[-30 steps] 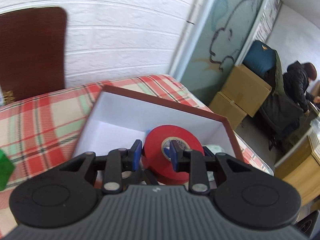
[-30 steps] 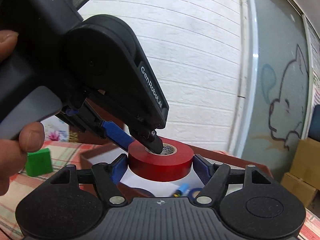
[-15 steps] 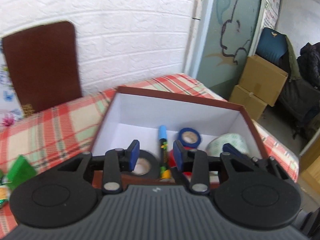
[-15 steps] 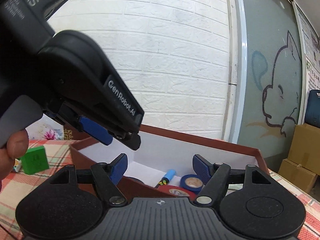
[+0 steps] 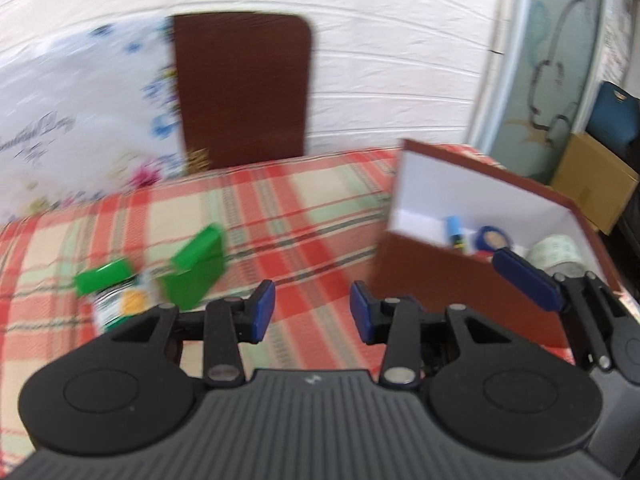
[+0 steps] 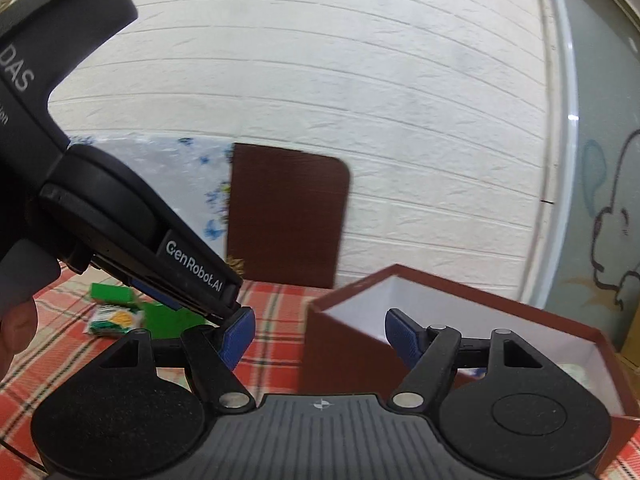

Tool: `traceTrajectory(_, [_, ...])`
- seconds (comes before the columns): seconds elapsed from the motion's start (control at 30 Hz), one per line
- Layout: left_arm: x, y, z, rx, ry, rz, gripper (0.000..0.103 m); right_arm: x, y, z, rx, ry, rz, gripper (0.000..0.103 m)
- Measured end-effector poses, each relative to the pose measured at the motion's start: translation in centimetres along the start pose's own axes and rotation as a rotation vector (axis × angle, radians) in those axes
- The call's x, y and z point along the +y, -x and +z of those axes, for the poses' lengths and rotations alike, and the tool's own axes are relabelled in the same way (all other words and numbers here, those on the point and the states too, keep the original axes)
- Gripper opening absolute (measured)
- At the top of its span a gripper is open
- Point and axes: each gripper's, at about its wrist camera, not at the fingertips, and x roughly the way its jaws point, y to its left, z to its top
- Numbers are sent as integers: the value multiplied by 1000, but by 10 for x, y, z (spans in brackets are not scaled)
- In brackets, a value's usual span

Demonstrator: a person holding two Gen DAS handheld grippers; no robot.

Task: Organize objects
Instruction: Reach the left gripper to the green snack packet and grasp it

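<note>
A brown box with a white inside [image 5: 472, 280] stands on the plaid tablecloth at the right; it also shows in the right wrist view [image 6: 400, 296]. Inside it lie a blue marker [image 5: 454, 230], a blue tape roll [image 5: 492, 238] and a pale tape roll [image 5: 556, 252]. Two green blocks [image 5: 196, 268] [image 5: 104, 276] and a small packet [image 5: 116, 308] lie on the cloth at the left. My left gripper [image 5: 312, 312] is open and empty above the cloth. My right gripper [image 6: 318, 334] is open and empty beside the box.
A dark brown board [image 5: 244, 88] leans on the white brick wall behind the table, next to a flowered white sheet [image 5: 80, 120]. Cardboard boxes [image 5: 592, 184] stand on the floor at the far right. The left gripper's body [image 6: 120, 216] crosses the right wrist view.
The red tape roll left both grippers and went into the box. My left gripper swung left from over the box toward the green blocks. My right gripper also turned left.
</note>
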Motion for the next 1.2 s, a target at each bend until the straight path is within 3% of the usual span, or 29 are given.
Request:
traceTrajectory(0.47, [112,-4,-47,45,132,210,49,78,-34,-11,149,53,195,70])
traceTrajectory(0.67, [176,-15,-77,92,283,280,49,102,-49,-13,200,69,261,70])
traceTrajectory(0.93, [217,-3,-91,42,401,254,49,147,-104,-8,308,78,380,72])
traceTrajectory(1.07, [223,-4,-94,23,423,234,50,164,-137,-6,332,38,393,84])
traceTrajectory(1.13, [224,-6,-93,23,419,231,51,173,-150,-6,341,47,376,78])
traceTrajectory(1.2, [224,-7,-92,24,415,231,53,174,-157,-6,358,44,389,60])
